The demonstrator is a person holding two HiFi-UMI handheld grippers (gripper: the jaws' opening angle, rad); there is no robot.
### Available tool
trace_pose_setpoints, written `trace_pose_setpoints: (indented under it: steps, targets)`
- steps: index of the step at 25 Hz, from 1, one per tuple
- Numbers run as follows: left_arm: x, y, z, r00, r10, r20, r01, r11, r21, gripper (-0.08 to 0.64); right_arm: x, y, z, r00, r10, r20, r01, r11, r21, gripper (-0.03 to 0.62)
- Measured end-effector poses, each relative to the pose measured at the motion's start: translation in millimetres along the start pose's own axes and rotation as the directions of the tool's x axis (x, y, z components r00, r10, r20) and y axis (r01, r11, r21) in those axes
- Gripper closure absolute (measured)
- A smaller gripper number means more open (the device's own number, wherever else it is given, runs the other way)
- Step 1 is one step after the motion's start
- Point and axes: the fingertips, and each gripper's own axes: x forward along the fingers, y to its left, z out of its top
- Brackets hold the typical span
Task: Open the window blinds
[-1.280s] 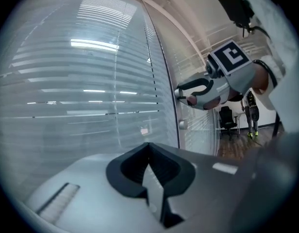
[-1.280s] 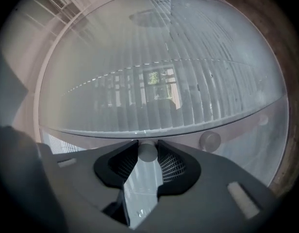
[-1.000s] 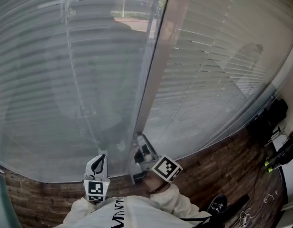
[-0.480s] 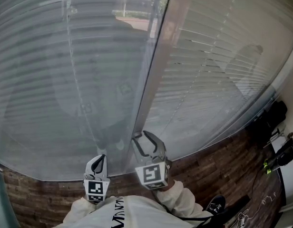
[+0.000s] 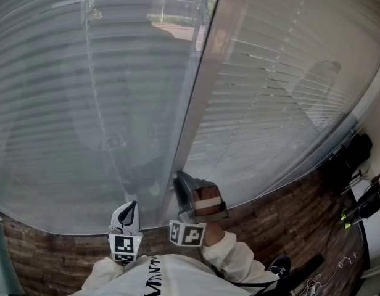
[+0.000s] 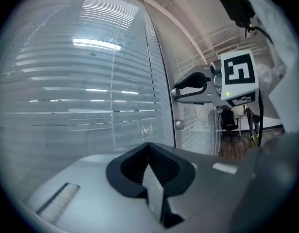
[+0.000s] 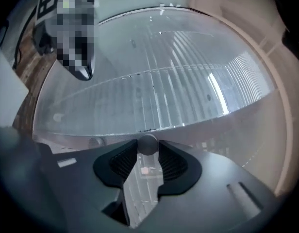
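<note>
Rolled right gripper [image 5: 179, 180], closing round knob [image 7: 148, 144]

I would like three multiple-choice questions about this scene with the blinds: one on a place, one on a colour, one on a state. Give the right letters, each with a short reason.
1. Where is the right gripper?
A. At the upright frame between the two panels of blinds
B. At a desk drawer
C. On an office chair

2. What colour is the floor?
A. Blue
B. Brown
C. White

3. How do the jaws of the left gripper stand?
A. Wide apart
B. Closed on a cord
C. Together, with nothing between them

Answers:
1 A: the right gripper view shows a round knob on that frame between its jaws, which have just been closing.
2 B: the head view shows brown, wood-patterned planks.
3 C: the left gripper view shows the jaws meeting, with nothing held.
</note>
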Motion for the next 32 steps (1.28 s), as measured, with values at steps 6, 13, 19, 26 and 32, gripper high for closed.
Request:
trace_pose_setpoints:
  steps: [6,13,19,26,32]
  targets:
    - [0.2,0.9,0.8,1.000,0.009,0.000,-0.009,1.000,-0.001,0.560,-0.5,-4.5,2.2,1.000,0.006,0.018,-0.009,0.982,0.189,0.465]
    - [-1.1,1.0,1.0,1.000,0.016,-0.002,-0.016,1.000,-0.001,0.560,-0.7,-9.0,-2.0,0.983,0.102,0.152,-0.182,0.448,0.875,0.463]
    - [-2.6,3.2,-0.4,1.000,0.025,-0.009,-0.025,1.000,0.000,0.560,-0.4,-11.2,-8.6,0.972,0.041,0.231,-0.226,-0.103,0.969,0.463]
    - [-3.6,3.9,-0.8,1.000,0.025,-0.010,-0.025,1.000,0.000,0.560,1.0,-12.1,-11.0,0.954,-0.029,0.300,-0.261,-0.579,0.773,0.465]
    - [-3.5,1.8,-0.5,1.000,0.017,-0.010,-0.017,1.000,0.002,0.560,1.9,-10.5,-15.3,0.939,-0.106,0.327,-0.264,-0.832,0.488,0.465]
